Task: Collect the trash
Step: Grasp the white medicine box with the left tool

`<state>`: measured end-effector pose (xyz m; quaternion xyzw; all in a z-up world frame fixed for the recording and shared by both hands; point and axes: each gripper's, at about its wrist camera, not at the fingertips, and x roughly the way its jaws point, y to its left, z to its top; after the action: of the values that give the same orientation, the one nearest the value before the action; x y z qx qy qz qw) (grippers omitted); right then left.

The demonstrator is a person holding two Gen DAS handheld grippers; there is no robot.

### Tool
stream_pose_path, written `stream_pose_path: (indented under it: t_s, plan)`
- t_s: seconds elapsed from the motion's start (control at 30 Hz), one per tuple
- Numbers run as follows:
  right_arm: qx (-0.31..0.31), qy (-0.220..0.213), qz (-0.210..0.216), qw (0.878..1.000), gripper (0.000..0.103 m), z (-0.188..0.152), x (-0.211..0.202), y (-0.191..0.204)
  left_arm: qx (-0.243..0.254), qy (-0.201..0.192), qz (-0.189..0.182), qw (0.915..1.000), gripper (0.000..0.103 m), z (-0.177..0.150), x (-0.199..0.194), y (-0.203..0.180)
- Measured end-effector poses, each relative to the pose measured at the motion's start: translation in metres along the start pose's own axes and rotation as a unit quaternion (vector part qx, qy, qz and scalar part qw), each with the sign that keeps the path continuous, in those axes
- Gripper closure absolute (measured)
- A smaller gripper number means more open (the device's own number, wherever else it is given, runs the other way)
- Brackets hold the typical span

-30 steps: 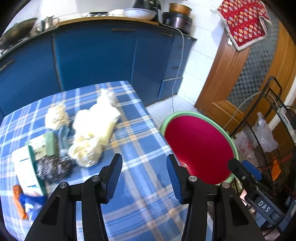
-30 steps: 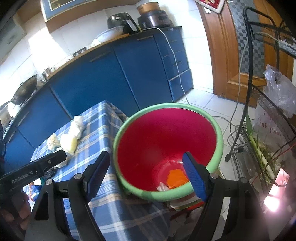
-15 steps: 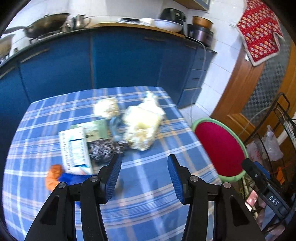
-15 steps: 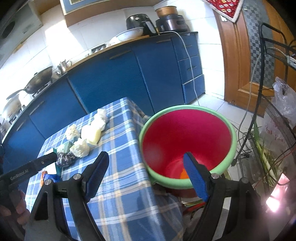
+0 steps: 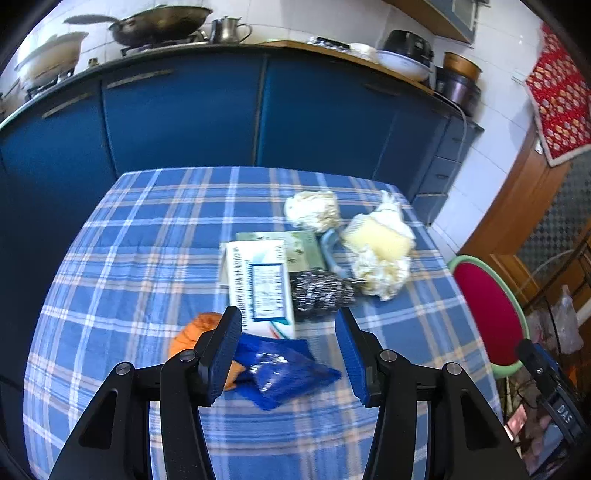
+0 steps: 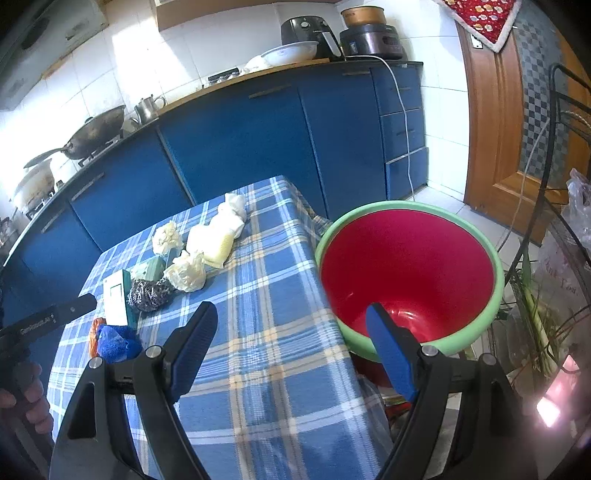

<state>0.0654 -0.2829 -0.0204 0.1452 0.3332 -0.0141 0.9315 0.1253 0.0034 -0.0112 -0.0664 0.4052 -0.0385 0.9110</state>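
Observation:
Trash lies on the blue plaid tablecloth [image 5: 147,258]: a blue wrapper [image 5: 284,373], an orange scrap [image 5: 192,332], a white carton [image 5: 258,284], a steel scourer [image 5: 321,291], a green box [image 5: 295,247], crumpled tissue [image 5: 312,210] and a yellowish bag [image 5: 380,243]. My left gripper [image 5: 286,350] hangs open above the blue wrapper, which shows between its fingers untouched. The red bin with a green rim [image 6: 369,210] stands beside the table's right edge. My right gripper [image 6: 291,339] is open and empty, spanning the table edge and the bin. The same pile [image 6: 184,273] shows in the right wrist view.
Blue kitchen cabinets [image 5: 184,118] run behind the table, with a wok [image 5: 159,26] and pots on the counter. A wooden door [image 6: 495,122] and a black wire rack [image 6: 554,221] with bags stand right of the bin. A hand [image 6: 26,387] holds the left gripper.
The left gripper swung left, away from the bin and over the trash pile, ending above the blue wrapper. The right gripper drew back a little; the bin sits further right in its view.

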Motion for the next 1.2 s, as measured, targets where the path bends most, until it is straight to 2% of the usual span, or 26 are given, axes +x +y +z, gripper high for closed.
stream_pose_path:
  t_s: [0.53,0.7,0.87,1.03,1.1,1.2]
  plan:
    - [-0.009,0.031,-0.012,0.999,0.020,-0.005,0.024,0.010,-0.036,0.042,0.011,0.9984,0.048,0.013,0.063,0.022]
    - [-0.023,0.034,-0.014,0.999,0.020,0.000,0.033,0.016,-0.037,0.047,0.008,0.9982,0.040,0.013,0.074,0.019]
    - [-0.034,0.034,-0.012,0.999,0.020,0.006,0.040,0.023,-0.026,0.048,0.017,0.9984,0.040,0.012,0.083,0.017]
    - [-0.044,0.036,-0.006,0.998,0.020,0.012,0.048,0.033,-0.023,0.048,0.017,0.9984,0.041,0.010,0.086,0.019]
    - [-0.046,0.038,-0.003,0.998,0.020,0.014,0.052,0.037,-0.026,0.046,0.007,0.9986,0.049,0.010,0.086,0.020]
    - [-0.050,0.041,0.001,0.998,0.020,0.015,0.058,0.045,-0.031,0.045,-0.006,0.9985,0.050,0.010,0.085,0.022]
